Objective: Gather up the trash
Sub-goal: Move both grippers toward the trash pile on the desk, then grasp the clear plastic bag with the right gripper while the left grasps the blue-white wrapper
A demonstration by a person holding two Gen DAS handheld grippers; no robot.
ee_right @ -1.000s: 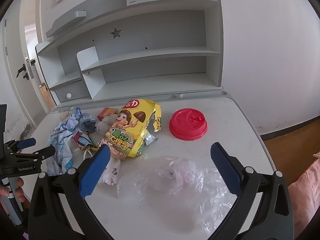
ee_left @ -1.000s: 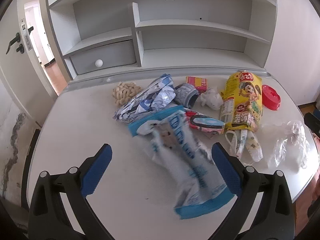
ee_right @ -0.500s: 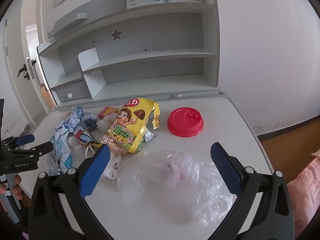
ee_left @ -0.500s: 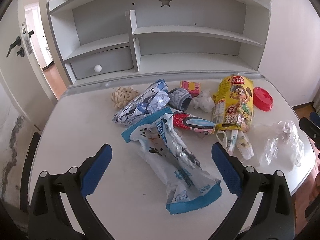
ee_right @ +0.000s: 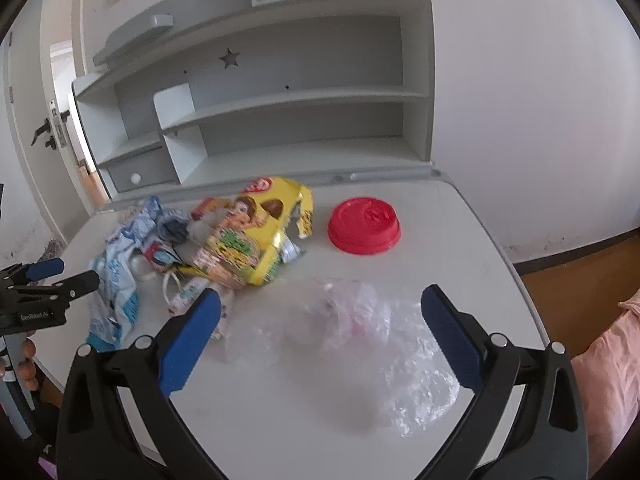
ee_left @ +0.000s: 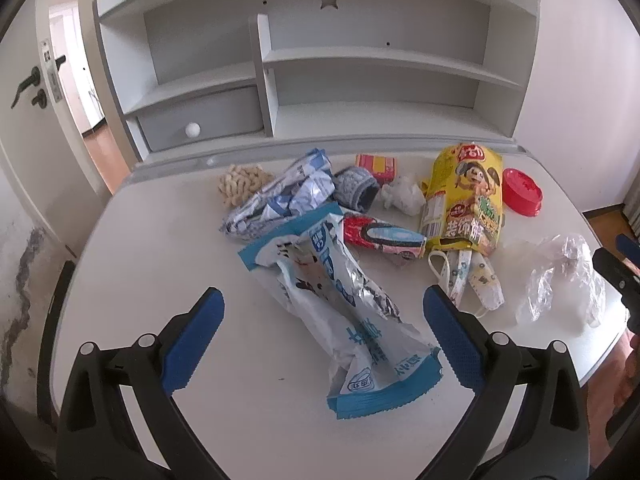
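Observation:
Trash lies in a heap on the white desk [ee_left: 160, 264]. A long blue-and-white wrapper [ee_left: 344, 312] stretches toward my left gripper [ee_left: 323, 340], which is open just above its near end. Behind it are a silver-blue wrapper [ee_left: 280, 204], a red wrapper [ee_left: 380, 236], a yellow snack bag [ee_left: 466, 204], a face mask [ee_left: 476, 284], a crumpled tissue [ee_left: 402, 198] and a red lid [ee_left: 520, 190]. A clear plastic bag [ee_right: 360, 336] lies spread under my open right gripper [ee_right: 320, 340]. The yellow snack bag [ee_right: 256, 232] and red lid [ee_right: 364, 220] lie beyond it.
A grey shelf unit [ee_left: 320, 80] with a small drawer [ee_left: 200, 120] stands at the back of the desk. A pile of beige snacks [ee_left: 240, 184] and a small red-yellow box [ee_left: 378, 166] sit near it. A door [ee_left: 36, 92] is at the left. A hand [ee_right: 24, 360] holds the left gripper.
The left gripper has pulled back and up a little, so the blue-and-white wrapper looks smaller and sharper. The right gripper has drifted slightly over the clear bag. Both stay open.

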